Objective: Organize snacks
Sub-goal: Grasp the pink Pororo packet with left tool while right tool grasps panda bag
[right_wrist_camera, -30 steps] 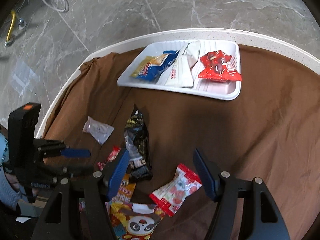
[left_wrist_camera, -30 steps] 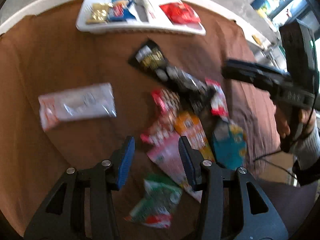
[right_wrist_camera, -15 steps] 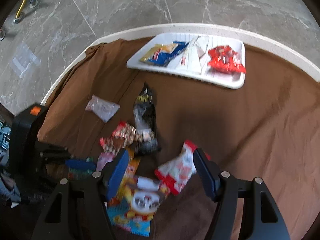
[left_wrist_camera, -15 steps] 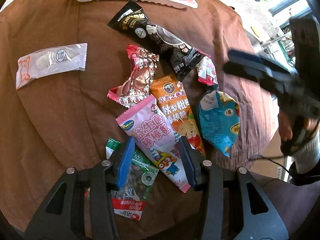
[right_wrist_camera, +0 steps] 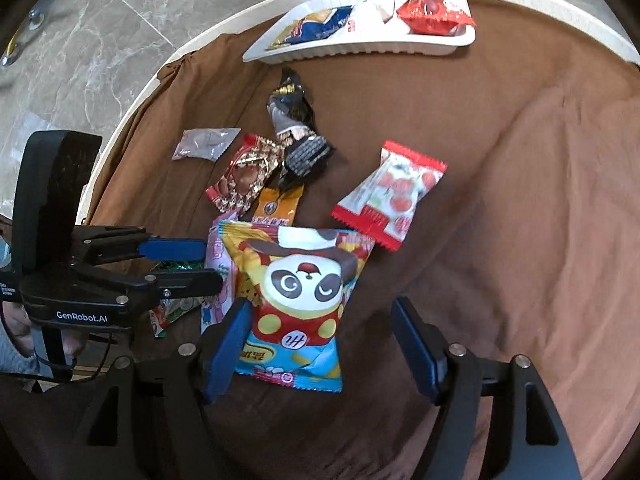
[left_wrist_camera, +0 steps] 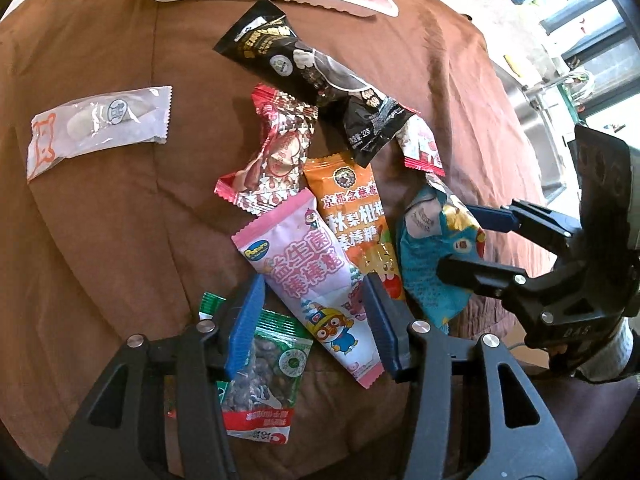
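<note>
Loose snack packets lie heaped on a brown cloth. My left gripper (left_wrist_camera: 312, 328) hovers low over the near end of the heap, jaws opening. A pink packet (left_wrist_camera: 304, 276) lies between its pads without being pressed, and a green packet (left_wrist_camera: 264, 364) lies under the left pad. My right gripper (right_wrist_camera: 322, 348) is open and still opening, straddling the near end of a blue panda packet (right_wrist_camera: 304, 292) without gripping it. From the left wrist view the right gripper (left_wrist_camera: 476, 240) reaches in from the right over that panda packet (left_wrist_camera: 428, 272). A white tray (right_wrist_camera: 360, 50) at the back holds three packets.
An orange packet (left_wrist_camera: 352, 208), a red patterned one (left_wrist_camera: 276, 152) and a long black one (left_wrist_camera: 304, 68) overlap in the heap. A clear white packet (left_wrist_camera: 96, 124) lies alone at left, a strawberry candy packet (right_wrist_camera: 392, 192) at right. The round table's white rim (right_wrist_camera: 132, 100) is close.
Both grippers have dropped closer to the heap. The right one has moved in over the panda packet. The left jaws stand a little wider.
</note>
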The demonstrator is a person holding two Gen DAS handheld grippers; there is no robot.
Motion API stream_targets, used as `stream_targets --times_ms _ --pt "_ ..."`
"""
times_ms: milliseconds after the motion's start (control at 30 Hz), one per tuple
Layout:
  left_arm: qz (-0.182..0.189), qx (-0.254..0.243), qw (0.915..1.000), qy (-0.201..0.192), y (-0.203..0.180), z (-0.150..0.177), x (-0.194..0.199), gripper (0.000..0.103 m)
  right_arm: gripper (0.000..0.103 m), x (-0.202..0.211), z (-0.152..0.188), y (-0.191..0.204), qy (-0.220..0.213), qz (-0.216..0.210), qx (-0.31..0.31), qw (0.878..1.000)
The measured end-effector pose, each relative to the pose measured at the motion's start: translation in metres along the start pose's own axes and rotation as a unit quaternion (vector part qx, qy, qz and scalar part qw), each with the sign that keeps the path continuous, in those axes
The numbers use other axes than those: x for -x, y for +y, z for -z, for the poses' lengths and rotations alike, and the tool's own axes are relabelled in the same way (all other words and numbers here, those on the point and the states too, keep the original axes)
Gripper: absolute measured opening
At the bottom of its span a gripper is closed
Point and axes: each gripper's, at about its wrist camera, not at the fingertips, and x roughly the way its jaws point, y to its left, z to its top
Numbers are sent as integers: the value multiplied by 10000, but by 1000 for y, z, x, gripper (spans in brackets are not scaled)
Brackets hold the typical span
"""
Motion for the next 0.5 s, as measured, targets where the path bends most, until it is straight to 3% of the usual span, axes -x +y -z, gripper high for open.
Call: stream_targets --times_ms 233,500 --pt "-74 48 10000 38 0 3 0 49 73 -3 2 -3 46 -15 -128 9999" --pt "-78 423 9991 59 4 0 1 52 69 -2 2 -3 25 -3 -123 9999"
